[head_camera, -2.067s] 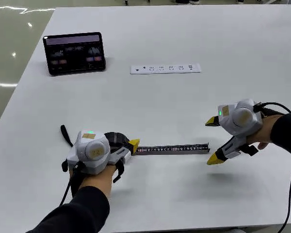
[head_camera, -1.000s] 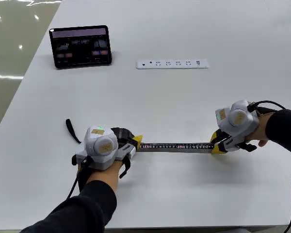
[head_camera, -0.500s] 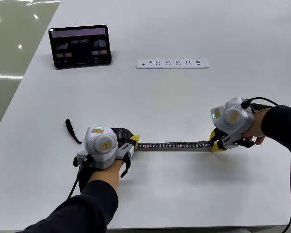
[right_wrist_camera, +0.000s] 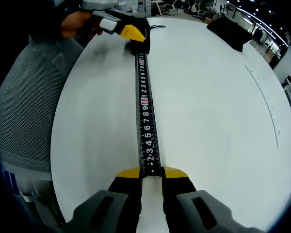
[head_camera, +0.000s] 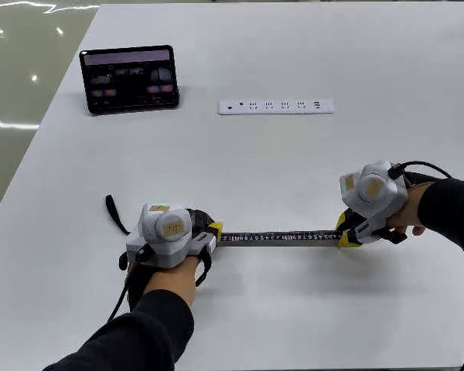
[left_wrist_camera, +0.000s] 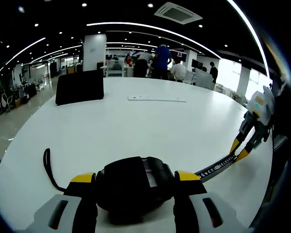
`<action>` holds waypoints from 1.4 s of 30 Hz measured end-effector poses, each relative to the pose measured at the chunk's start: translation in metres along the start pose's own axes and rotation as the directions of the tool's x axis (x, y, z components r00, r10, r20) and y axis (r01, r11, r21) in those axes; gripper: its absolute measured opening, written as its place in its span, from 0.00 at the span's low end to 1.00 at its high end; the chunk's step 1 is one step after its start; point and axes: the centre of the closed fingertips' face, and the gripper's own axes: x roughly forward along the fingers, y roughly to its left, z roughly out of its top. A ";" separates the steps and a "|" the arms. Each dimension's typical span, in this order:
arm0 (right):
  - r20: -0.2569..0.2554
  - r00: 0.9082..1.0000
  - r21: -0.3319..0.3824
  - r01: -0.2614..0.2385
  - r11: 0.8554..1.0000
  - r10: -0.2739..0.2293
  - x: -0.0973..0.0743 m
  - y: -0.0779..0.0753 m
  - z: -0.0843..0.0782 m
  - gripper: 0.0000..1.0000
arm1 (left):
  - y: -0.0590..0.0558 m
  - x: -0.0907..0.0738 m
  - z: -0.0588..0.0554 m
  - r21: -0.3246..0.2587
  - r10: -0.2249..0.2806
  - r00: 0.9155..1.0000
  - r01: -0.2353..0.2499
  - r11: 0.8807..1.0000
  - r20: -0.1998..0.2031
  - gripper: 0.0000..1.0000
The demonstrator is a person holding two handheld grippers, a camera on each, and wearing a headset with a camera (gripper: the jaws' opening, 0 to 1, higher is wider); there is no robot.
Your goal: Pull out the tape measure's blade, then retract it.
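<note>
Now blade (head_camera: 278,236) lies flat, left-right; left hand-held gripper (left_wrist_camera: 135,177) clamps case (head_camera: 197,220), right hand-held gripper (right_wrist_camera: 152,174) pinches tip.

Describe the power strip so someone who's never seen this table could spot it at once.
On the big white table, look at the far side, right of the dark propped-up tablet. The power strip lies flat there: a long white bar with a row of sockets, unlike the dark numbered tape blade nearer.

Open-plan office: strip ceiling lights (left_wrist_camera: 150,25), air vent (left_wrist_camera: 178,12), people (left_wrist_camera: 161,57) beyond white table (left_wrist_camera: 136,121).
</note>
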 end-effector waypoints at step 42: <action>0.015 1.000 -0.009 0.005 1.000 -0.005 0.002 0.003 0.019 0.11 | 0.000 0.000 -0.001 0.005 -0.031 0.999 0.031 0.999 -0.026 0.58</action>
